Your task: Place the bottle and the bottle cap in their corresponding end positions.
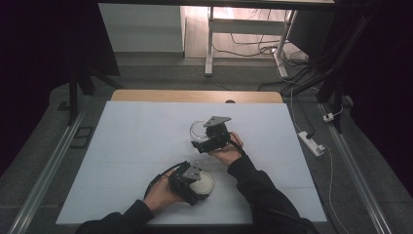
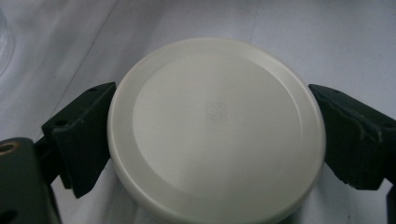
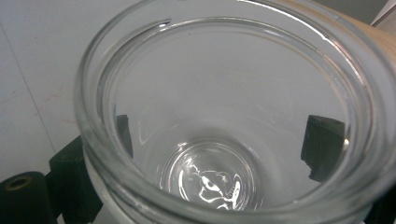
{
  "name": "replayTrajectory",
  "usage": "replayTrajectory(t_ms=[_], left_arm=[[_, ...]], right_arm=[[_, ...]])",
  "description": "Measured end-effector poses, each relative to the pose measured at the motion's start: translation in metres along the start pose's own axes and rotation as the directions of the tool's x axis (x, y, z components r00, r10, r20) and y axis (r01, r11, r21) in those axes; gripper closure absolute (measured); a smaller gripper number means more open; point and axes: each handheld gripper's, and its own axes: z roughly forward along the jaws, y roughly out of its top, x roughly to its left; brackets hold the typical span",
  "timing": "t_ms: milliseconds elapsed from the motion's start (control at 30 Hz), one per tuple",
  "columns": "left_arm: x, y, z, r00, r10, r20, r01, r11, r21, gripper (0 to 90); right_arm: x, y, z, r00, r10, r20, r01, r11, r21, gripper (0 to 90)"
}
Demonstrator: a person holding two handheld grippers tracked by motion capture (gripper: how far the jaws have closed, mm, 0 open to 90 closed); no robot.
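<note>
A round white lid [image 2: 217, 93] lies flat on the white table cover, and the two black jaws of my left gripper [image 2: 217, 135] press on its left and right edges. In the high view this left gripper [image 1: 195, 183] holds the lid [image 1: 205, 184] near the table's front middle. My right gripper [image 3: 201, 158] is shut around a clear, empty glass jar [image 3: 224, 74], whose open mouth faces the camera; its fingers [image 3: 322, 147] show through the glass. In the high view the right gripper [image 1: 201, 139] holds the jar [image 1: 196, 127] at the table's centre.
The white cover [image 1: 136, 146] spans the table, with a wooden strip [image 1: 195, 95] along the far edge. A power strip [image 1: 311, 143] and cables lie on the floor at the right. Desk legs [image 1: 210, 44] stand beyond the table.
</note>
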Motion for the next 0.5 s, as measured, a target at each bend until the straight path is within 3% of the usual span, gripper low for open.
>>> replayTrajectory(t_ms=[500], left_arm=[[0.0036, 0.0002, 0.0023, 0.9994, -0.029, 0.020, 0.028, 0.9994, 0.019, 6.7]], right_arm=[[0.0008, -0.0024, 0.0032, 0.9998, -0.003, -0.022, 0.003, 1.0000, -0.004, 6.1]])
